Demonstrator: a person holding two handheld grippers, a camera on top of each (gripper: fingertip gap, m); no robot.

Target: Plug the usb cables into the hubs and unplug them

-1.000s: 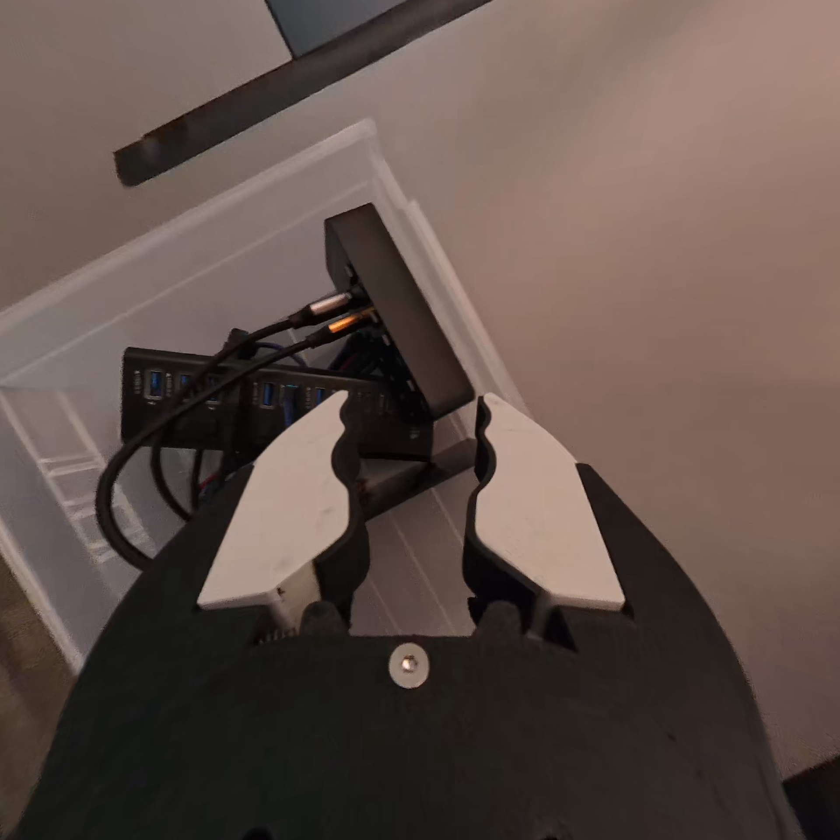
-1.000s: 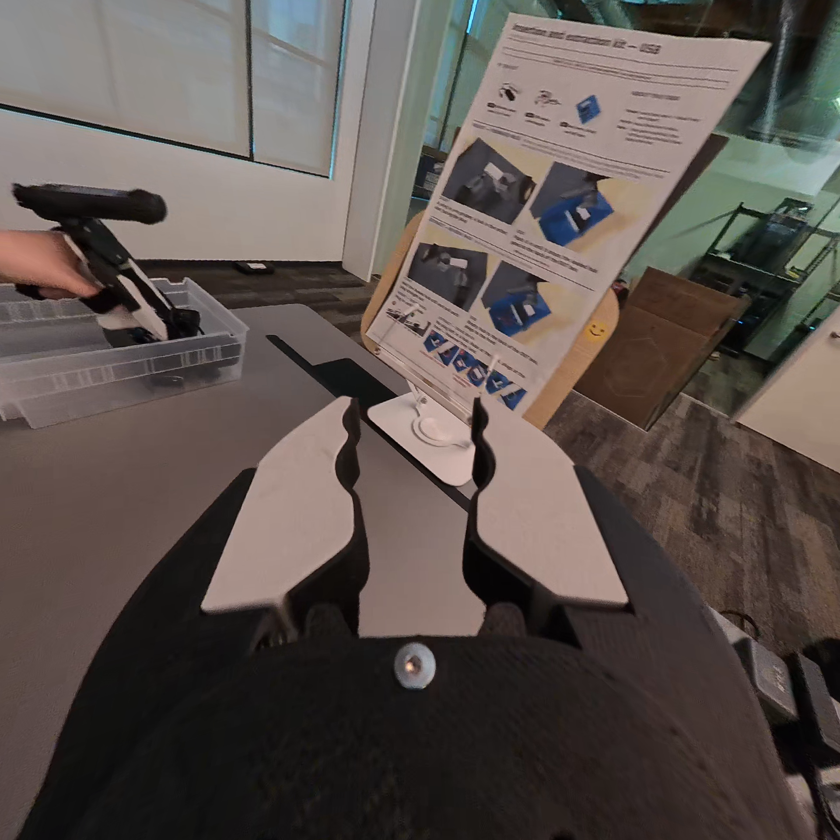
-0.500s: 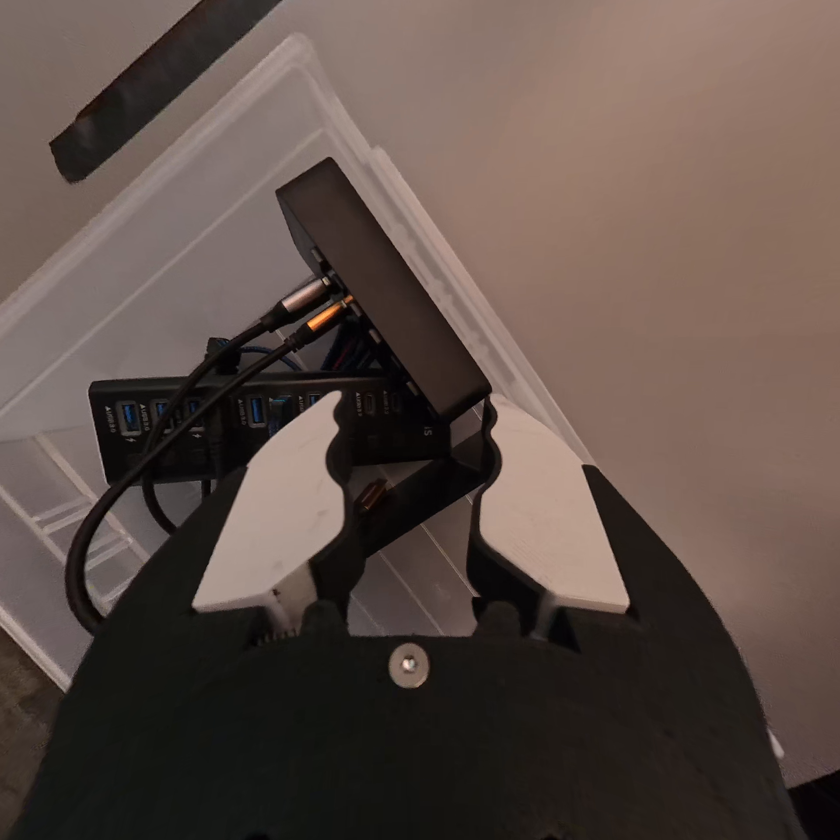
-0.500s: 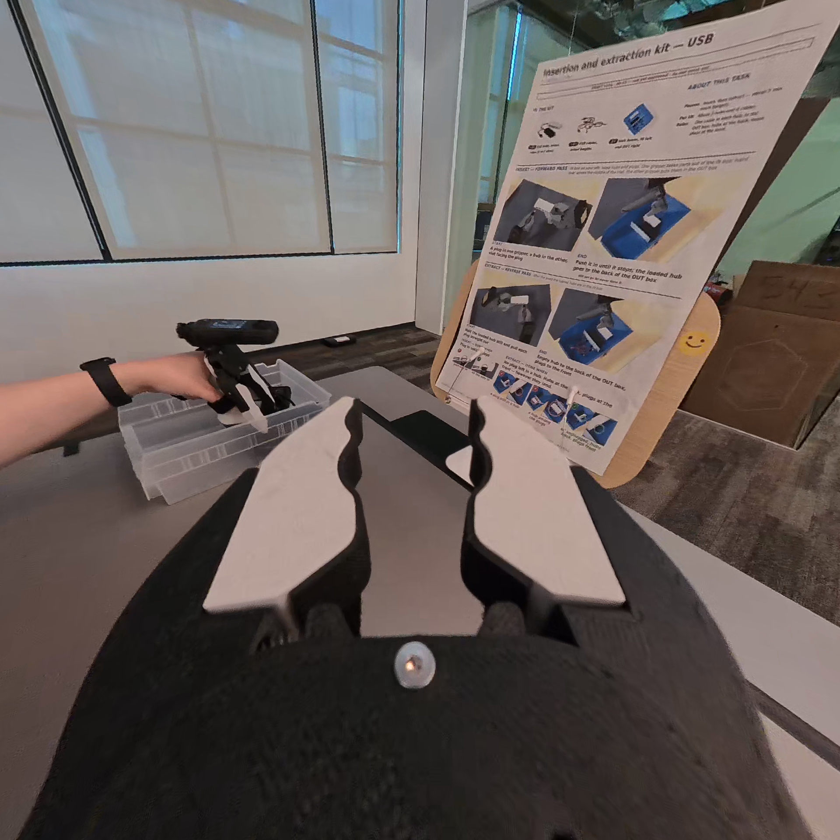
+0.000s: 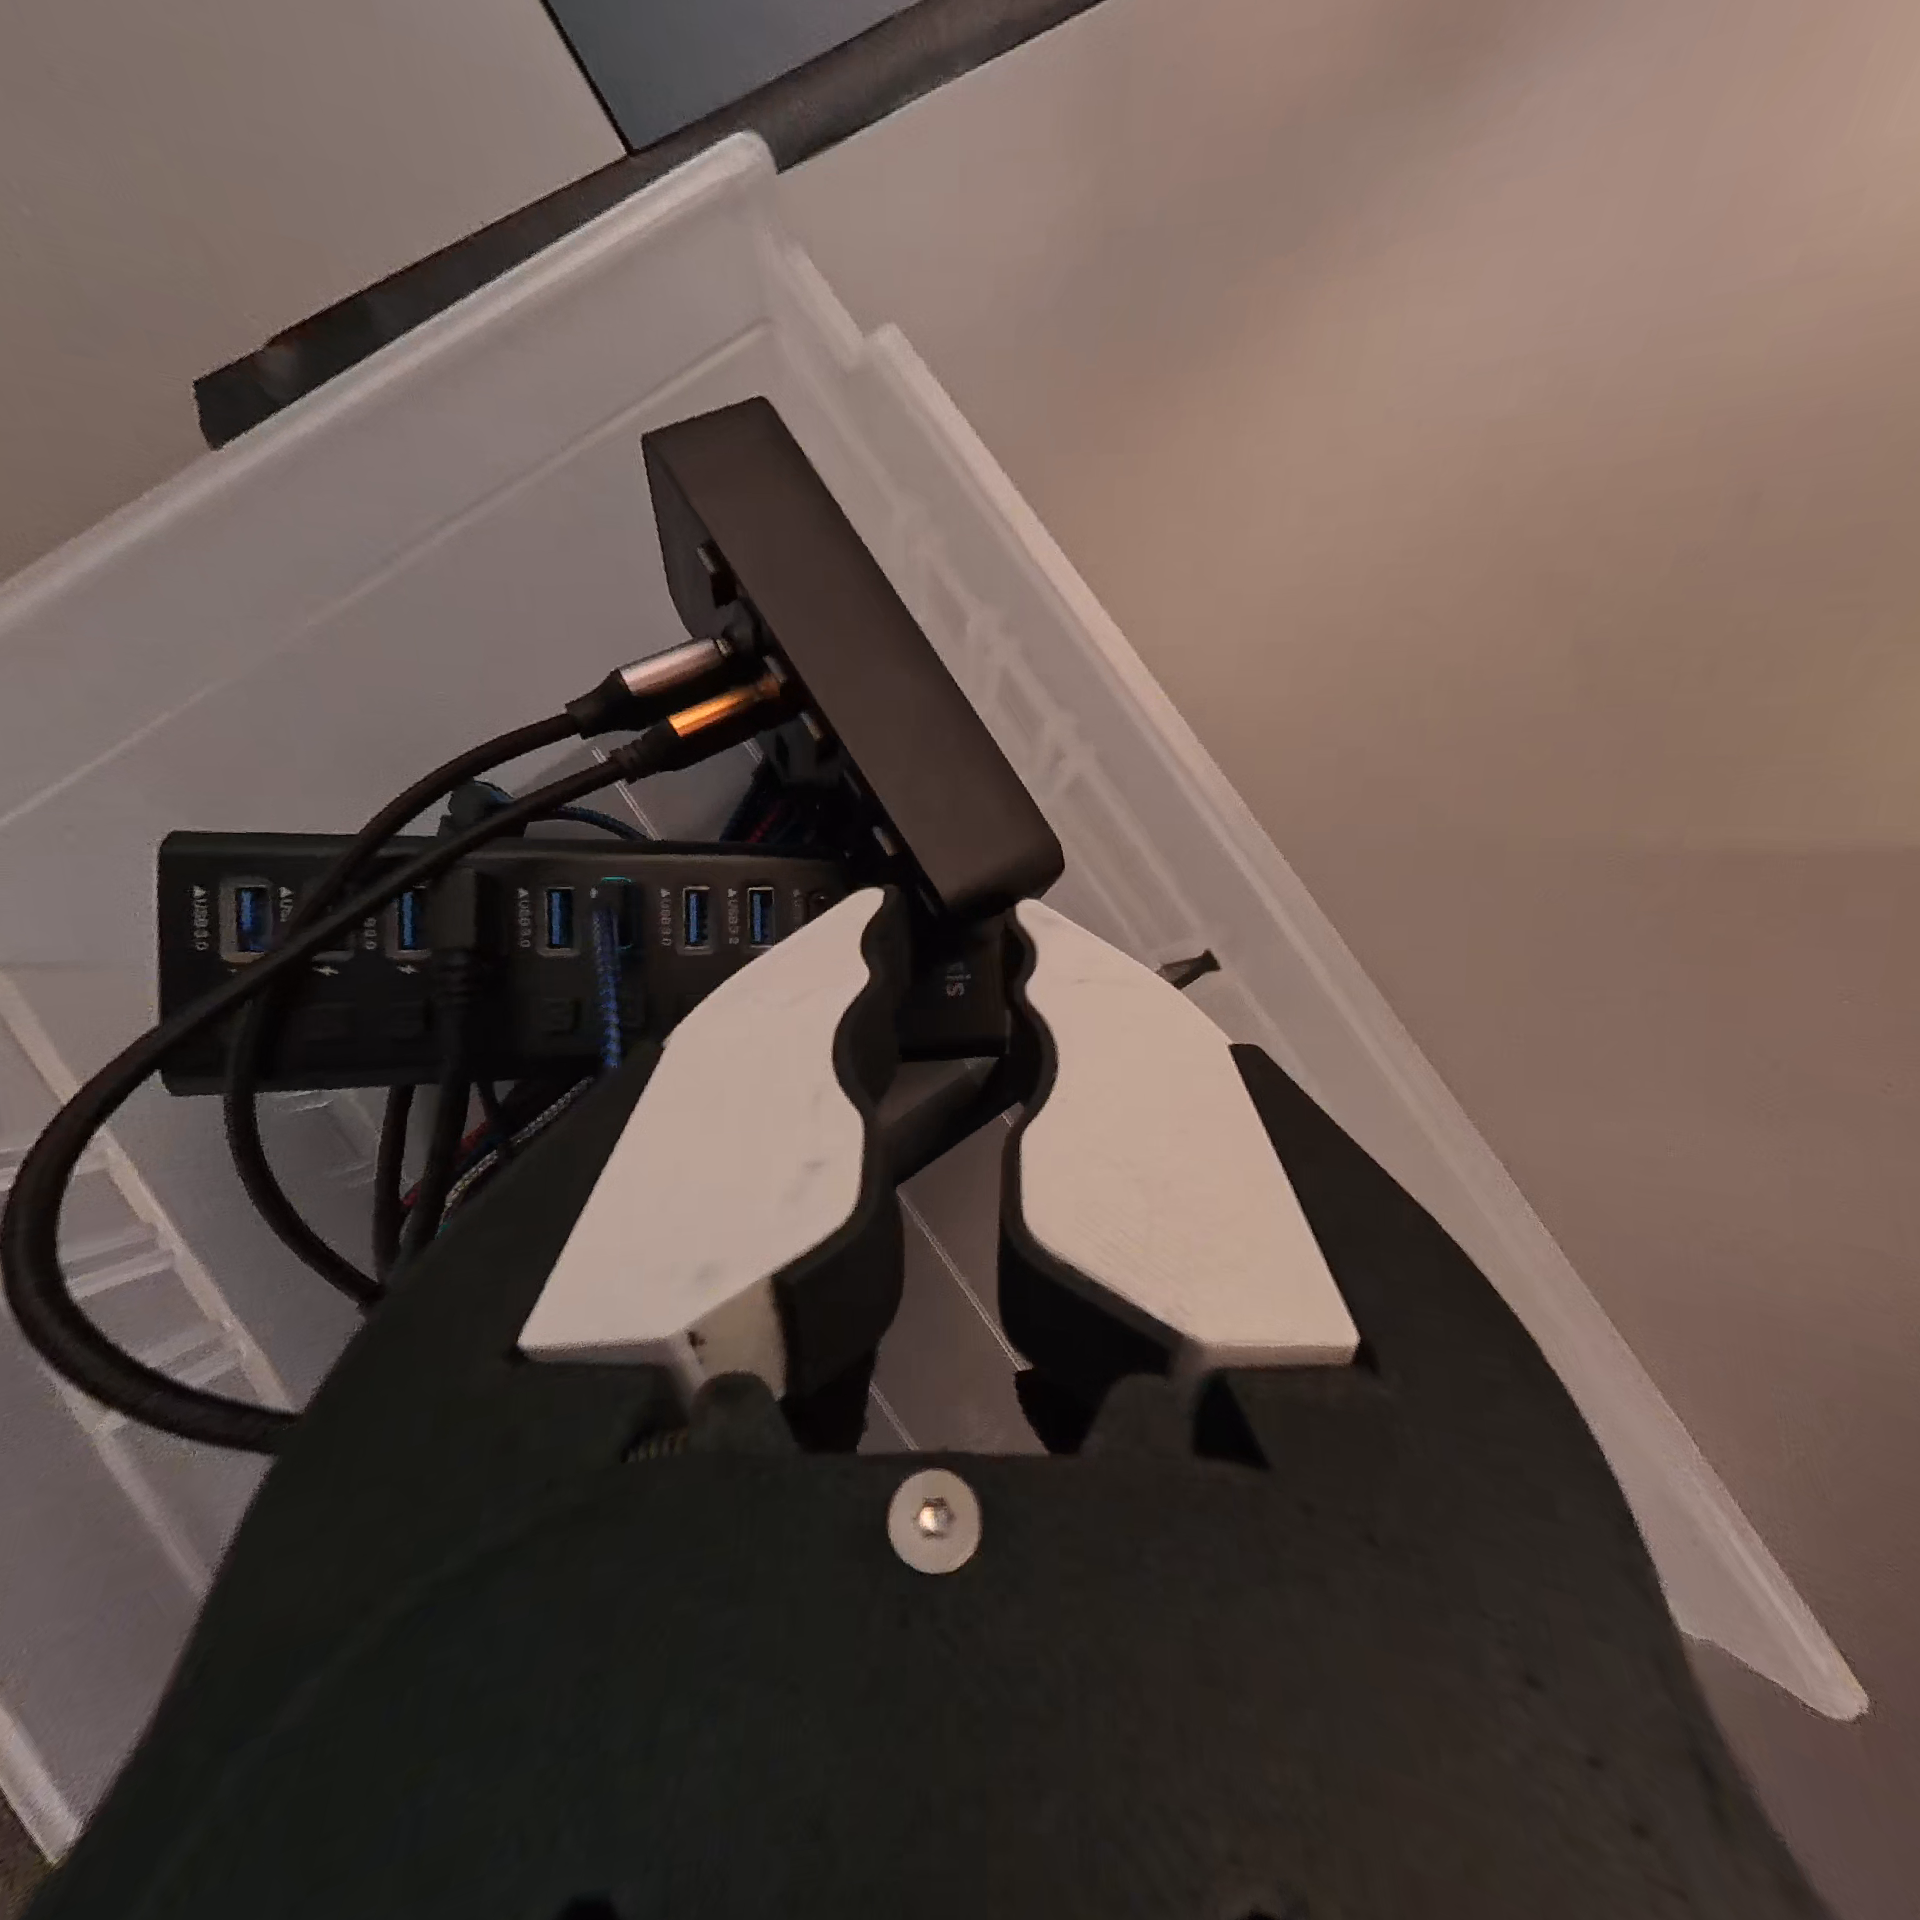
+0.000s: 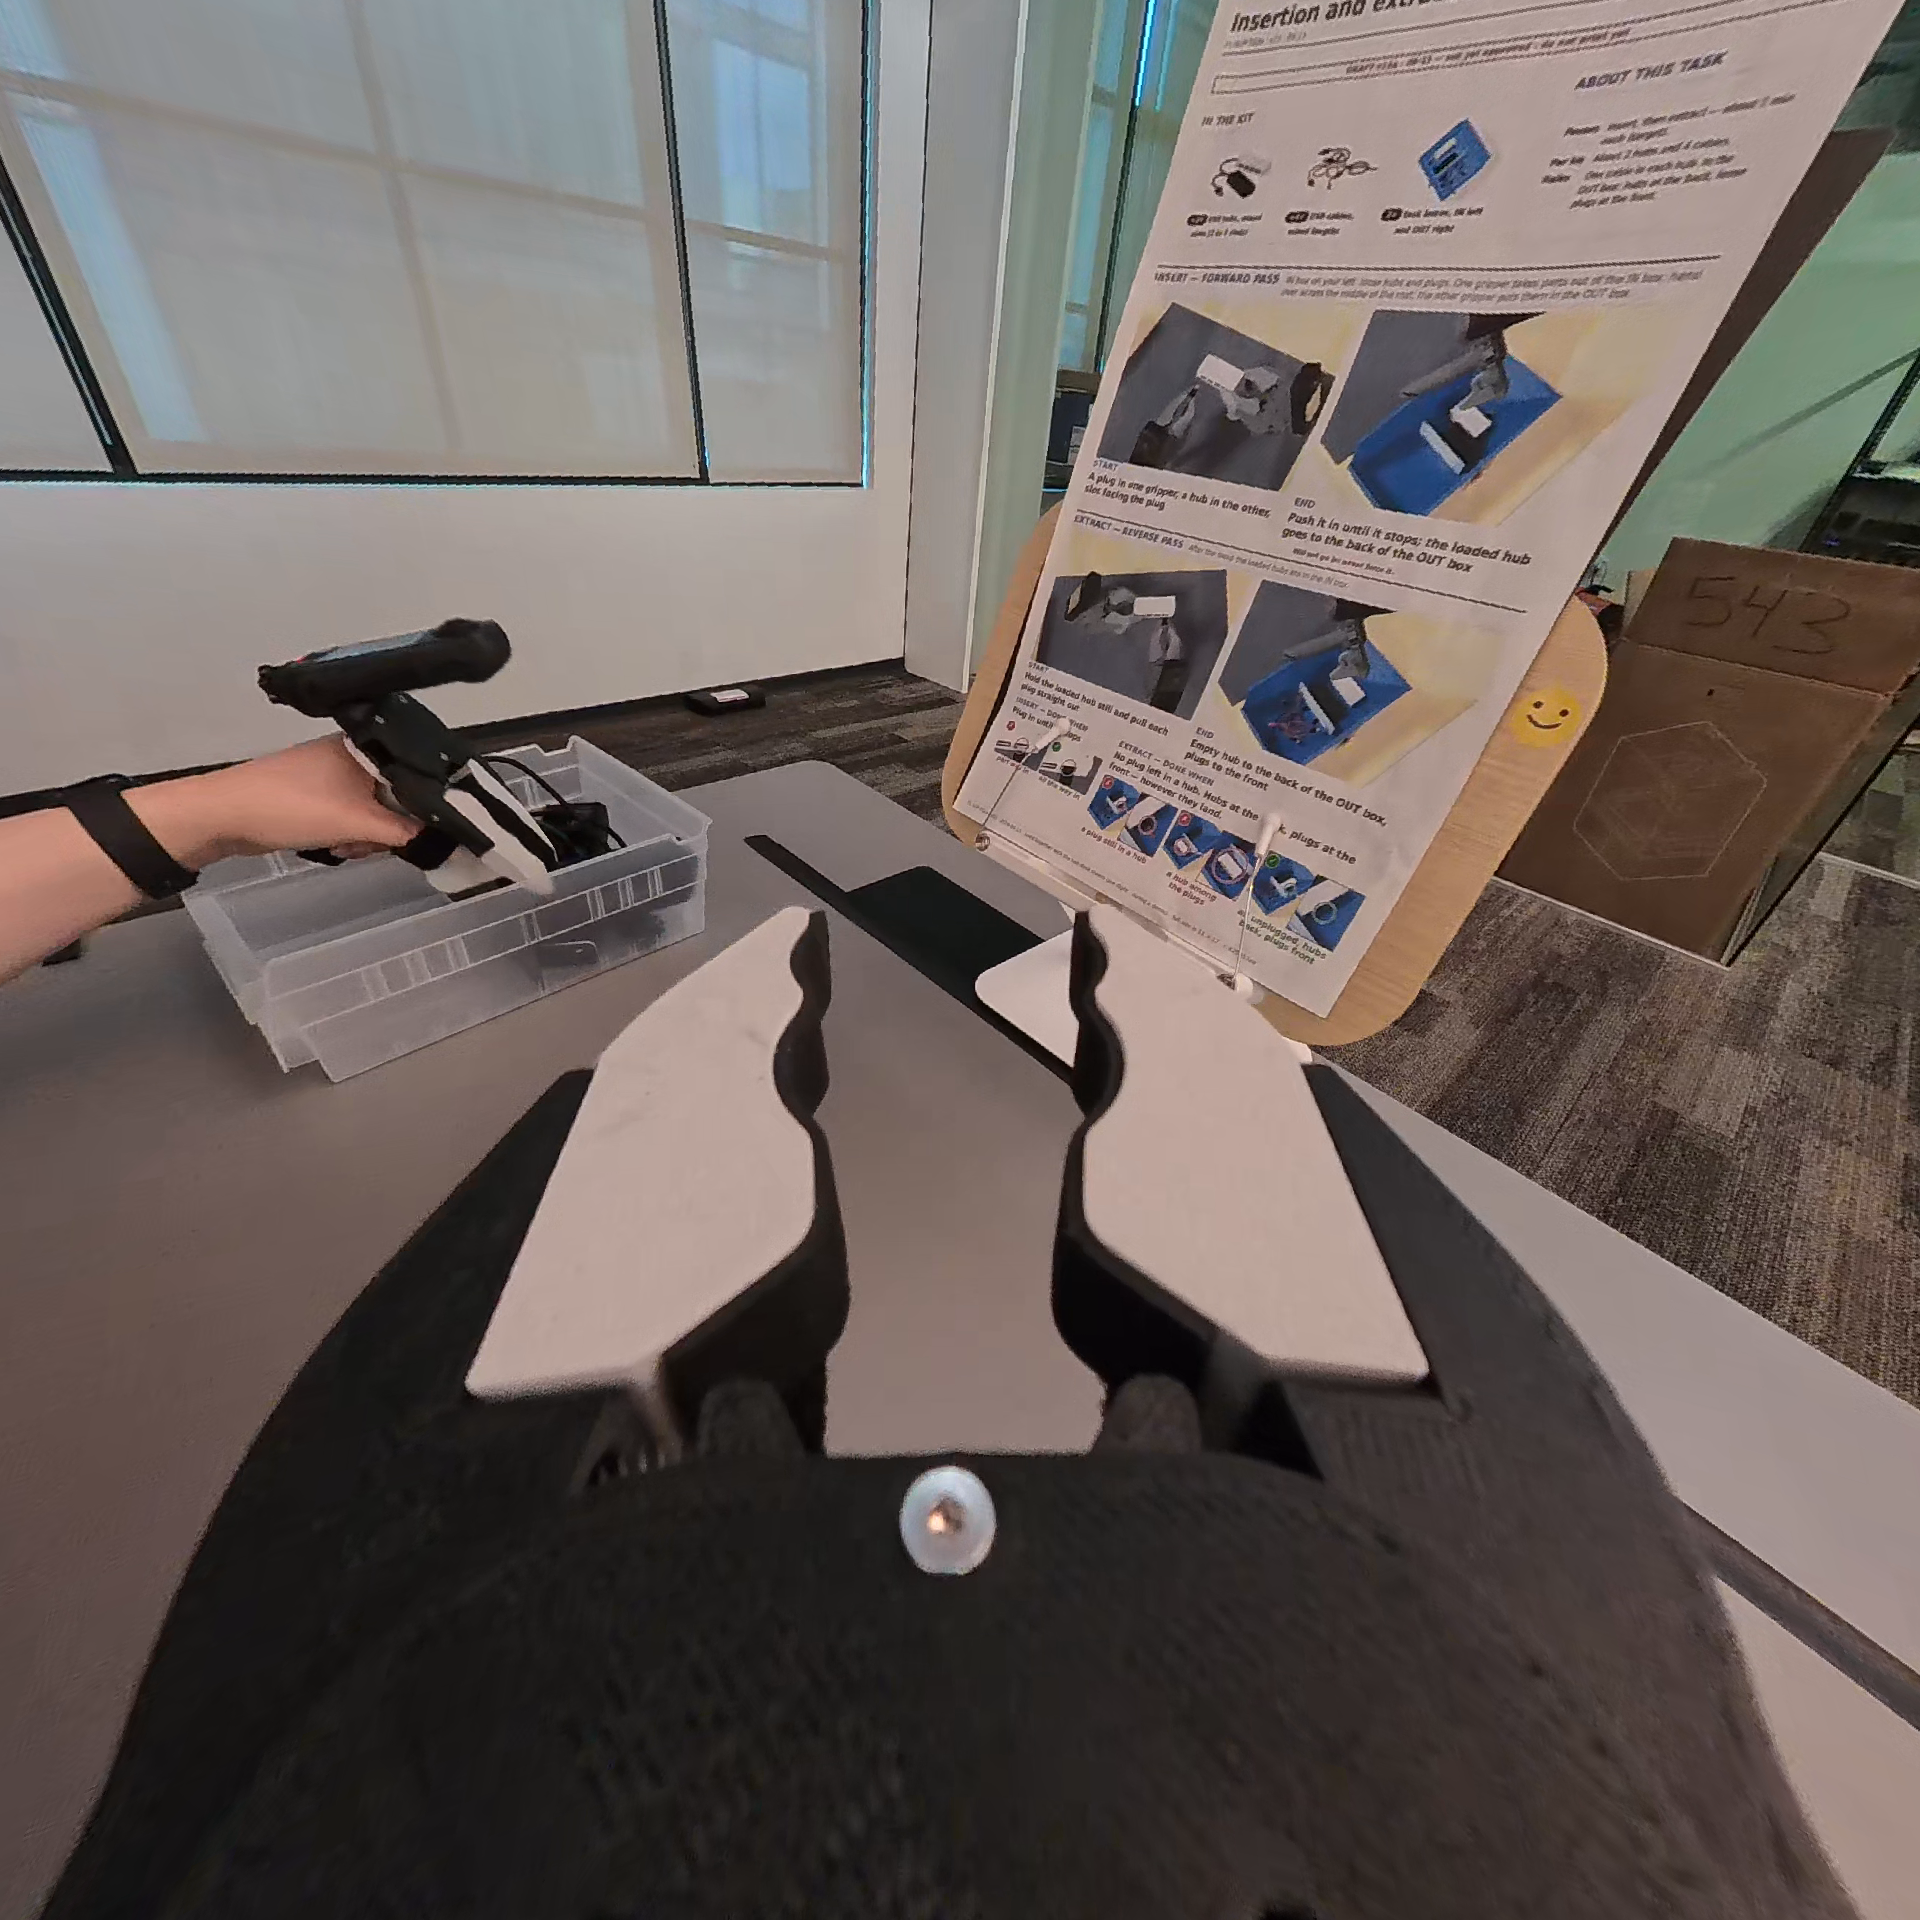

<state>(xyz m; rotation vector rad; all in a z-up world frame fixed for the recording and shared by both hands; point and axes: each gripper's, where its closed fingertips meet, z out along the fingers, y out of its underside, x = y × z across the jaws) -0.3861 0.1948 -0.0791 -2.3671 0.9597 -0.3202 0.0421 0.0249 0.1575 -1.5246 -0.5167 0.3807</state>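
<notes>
A matte black USB hub [image 5: 862,665], tilted on end inside the clear plastic bin [image 5: 1039,644] near the table's far left corner, is approached by the left gripper [image 5: 940,935], its white fingers narrowly parted, seemingly to lift it. Two braided cables [image 5: 499,758] are plugged in. The right gripper [image 6: 948,940] is held empty, half open.

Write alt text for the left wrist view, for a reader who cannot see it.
The left gripper reaches into a clear plastic bin, its white fingers either side of the lower corner of a tilted black hub that has a silver plug and an orange plug in its ports. Behind lies a long black hub with blue ports and tangled cables.
</notes>
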